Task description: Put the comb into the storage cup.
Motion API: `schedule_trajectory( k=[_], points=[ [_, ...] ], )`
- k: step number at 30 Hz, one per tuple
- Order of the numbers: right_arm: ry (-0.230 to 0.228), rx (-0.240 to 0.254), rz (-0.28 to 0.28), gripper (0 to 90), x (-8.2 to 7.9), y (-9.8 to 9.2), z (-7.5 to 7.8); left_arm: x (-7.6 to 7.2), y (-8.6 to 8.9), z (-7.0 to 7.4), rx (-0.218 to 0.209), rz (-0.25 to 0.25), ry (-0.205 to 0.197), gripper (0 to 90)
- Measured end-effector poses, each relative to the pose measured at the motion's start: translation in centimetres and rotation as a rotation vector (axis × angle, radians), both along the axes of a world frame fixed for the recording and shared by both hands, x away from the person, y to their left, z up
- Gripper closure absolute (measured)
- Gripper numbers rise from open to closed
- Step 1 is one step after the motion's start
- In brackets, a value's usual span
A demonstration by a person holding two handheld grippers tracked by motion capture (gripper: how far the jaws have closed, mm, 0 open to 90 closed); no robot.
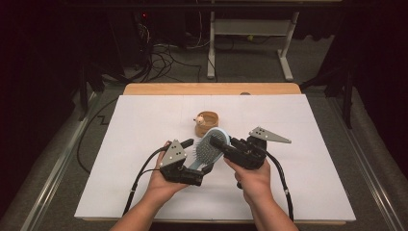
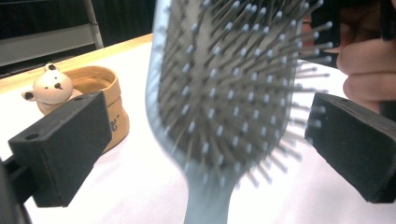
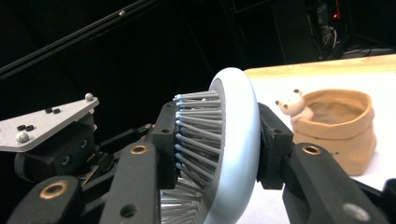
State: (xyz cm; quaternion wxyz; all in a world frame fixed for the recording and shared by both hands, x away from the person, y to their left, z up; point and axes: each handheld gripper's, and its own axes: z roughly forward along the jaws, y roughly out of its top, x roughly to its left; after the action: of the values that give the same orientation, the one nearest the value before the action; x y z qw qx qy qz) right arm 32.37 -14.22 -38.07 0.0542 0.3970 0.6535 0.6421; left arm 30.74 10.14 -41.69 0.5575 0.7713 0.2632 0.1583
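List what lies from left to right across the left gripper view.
Small cream bear figure on the tan pouch-shaped holder → pale blue paddle hairbrush with grey bristles → fingers of the person's other hand. The left gripper's black jaws stand apart on either side of the brush.

We see bare tabletop (image 1: pixel 312 144) on both sides; beyond the hairbrush (image 1: pixel 208 147) only the pouch (image 1: pixel 208 123) (bear-trimmed) stands close.

My wooden desk (image 1: pixel 144 89) is carrying a white sheet (image 1: pixel 308 159) that is covering nearly all of its top, and a tan bag-shaped pot (image 1: pixel 208 124) with a small bear figure (image 1: pixel 198 119) is sitting on it.
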Motion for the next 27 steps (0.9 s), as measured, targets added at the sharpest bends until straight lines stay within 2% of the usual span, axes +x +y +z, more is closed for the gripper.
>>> schedule_trajectory(
  k=[14, 19, 23, 27],
  points=[
    [-0.033, 0.001, -0.069, 60.5, 0.2, -1.9, 0.5, -0.3, 2.3, -0.2, -0.021, 0.007, -0.014, 0.0],
    [-0.036, 0.001, -0.087, 60.5, 0.4, -2.6, 0.4, -0.3, 3.2, -0.6, -0.01, 0.031, -0.006, 0.0],
    [-0.035, -0.001, -0.098, 60.3, 0.5, -3.0, 0.2, -0.2, 4.0, -1.0, -0.025, 0.051, -0.007, 0.0],
    [-0.039, -0.012, -0.1, 60.3, 0.5, -3.2, 0.0, -0.1, 4.8, -1.4, -0.016, 0.076, 0.0, 0.0]
  ],
)
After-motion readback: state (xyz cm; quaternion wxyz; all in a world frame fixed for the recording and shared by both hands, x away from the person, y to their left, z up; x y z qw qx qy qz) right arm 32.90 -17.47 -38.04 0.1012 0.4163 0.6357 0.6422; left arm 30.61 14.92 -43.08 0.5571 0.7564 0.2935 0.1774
